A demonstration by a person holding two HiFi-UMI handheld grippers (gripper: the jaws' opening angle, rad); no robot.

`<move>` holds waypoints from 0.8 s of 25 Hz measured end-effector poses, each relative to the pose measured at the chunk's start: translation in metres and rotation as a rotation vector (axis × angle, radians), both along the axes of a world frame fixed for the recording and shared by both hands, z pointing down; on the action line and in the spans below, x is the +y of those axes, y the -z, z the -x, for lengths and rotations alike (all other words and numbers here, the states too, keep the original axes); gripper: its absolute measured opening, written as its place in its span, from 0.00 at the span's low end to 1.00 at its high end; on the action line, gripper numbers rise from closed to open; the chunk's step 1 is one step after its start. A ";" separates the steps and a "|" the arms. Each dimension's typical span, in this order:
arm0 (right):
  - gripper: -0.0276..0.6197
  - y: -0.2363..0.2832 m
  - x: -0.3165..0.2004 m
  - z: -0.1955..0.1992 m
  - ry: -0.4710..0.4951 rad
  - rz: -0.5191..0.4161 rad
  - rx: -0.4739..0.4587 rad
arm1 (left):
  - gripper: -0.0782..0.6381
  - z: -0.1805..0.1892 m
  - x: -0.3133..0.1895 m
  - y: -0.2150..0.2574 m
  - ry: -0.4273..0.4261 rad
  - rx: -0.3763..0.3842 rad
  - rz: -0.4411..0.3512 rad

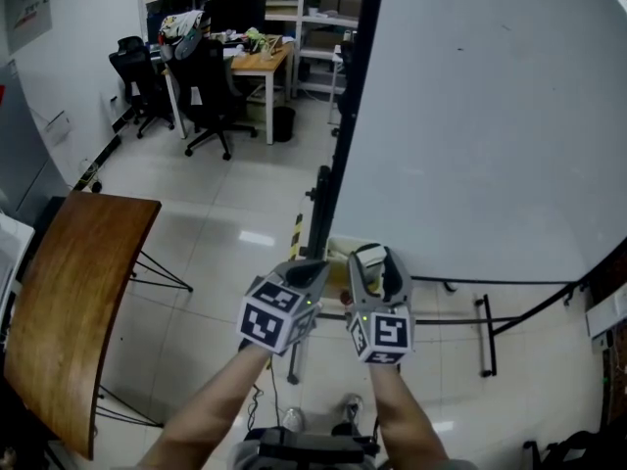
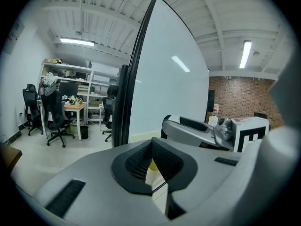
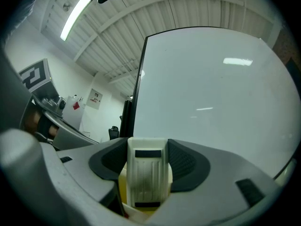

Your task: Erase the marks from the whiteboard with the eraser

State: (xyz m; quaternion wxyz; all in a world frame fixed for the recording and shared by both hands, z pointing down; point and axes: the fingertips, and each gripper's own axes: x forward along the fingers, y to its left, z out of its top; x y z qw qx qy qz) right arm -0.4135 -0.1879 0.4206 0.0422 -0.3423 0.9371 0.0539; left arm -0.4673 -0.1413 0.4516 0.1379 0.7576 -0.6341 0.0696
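A large whiteboard (image 1: pixel 490 116) on a black frame stands ahead and to the right; its face looks almost bare, with only a faint speck near the top. A white eraser with a yellow underside (image 1: pixel 370 260) sits upright between the jaws of my right gripper (image 1: pixel 377 268), which is shut on it just short of the board's lower edge. In the right gripper view the eraser (image 3: pixel 147 178) fills the gap between the pads, and the whiteboard (image 3: pixel 211 102) rises behind it. My left gripper (image 1: pixel 312 272) hangs beside it with its pads together and nothing in them. It points at the board's left edge (image 2: pixel 141 69).
A brown wooden table (image 1: pixel 78 292) on thin metal legs stands at the left. Black office chairs (image 1: pixel 211 86), a desk (image 1: pixel 260 62) and shelves fill the far end of the room. The board's black stand legs (image 1: pixel 485 331) cross the tiled floor below it.
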 end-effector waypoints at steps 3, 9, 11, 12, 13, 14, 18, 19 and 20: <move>0.45 -0.011 -0.001 -0.005 -0.028 0.036 0.029 | 0.10 -0.002 0.000 -0.005 -0.005 0.007 0.004; 0.45 -0.039 -0.001 -0.009 -0.044 0.129 0.133 | 0.10 -0.009 0.001 -0.010 -0.011 0.006 0.010; 0.46 -0.050 -0.001 -0.013 -0.052 0.164 0.162 | 0.10 -0.012 0.002 -0.012 -0.015 0.007 0.012; 0.46 -0.054 -0.001 -0.015 -0.055 0.179 0.172 | 0.10 -0.014 0.002 -0.012 -0.018 0.010 0.014; 0.46 -0.057 -0.001 -0.016 -0.053 0.190 0.180 | 0.10 -0.016 0.003 -0.012 -0.021 0.013 0.016; 0.46 -0.059 0.000 -0.017 -0.047 0.200 0.187 | 0.10 -0.018 0.004 -0.012 -0.023 0.015 0.019; 0.59 -0.058 0.002 -0.019 -0.007 0.226 0.185 | 0.10 -0.020 0.003 -0.012 -0.020 0.016 0.019; 0.59 -0.054 0.003 -0.020 -0.001 0.223 0.179 | 0.10 -0.021 0.002 -0.011 -0.020 0.014 0.016; 0.59 -0.049 0.004 -0.022 0.004 0.218 0.171 | 0.10 -0.021 0.001 -0.008 -0.019 0.013 0.011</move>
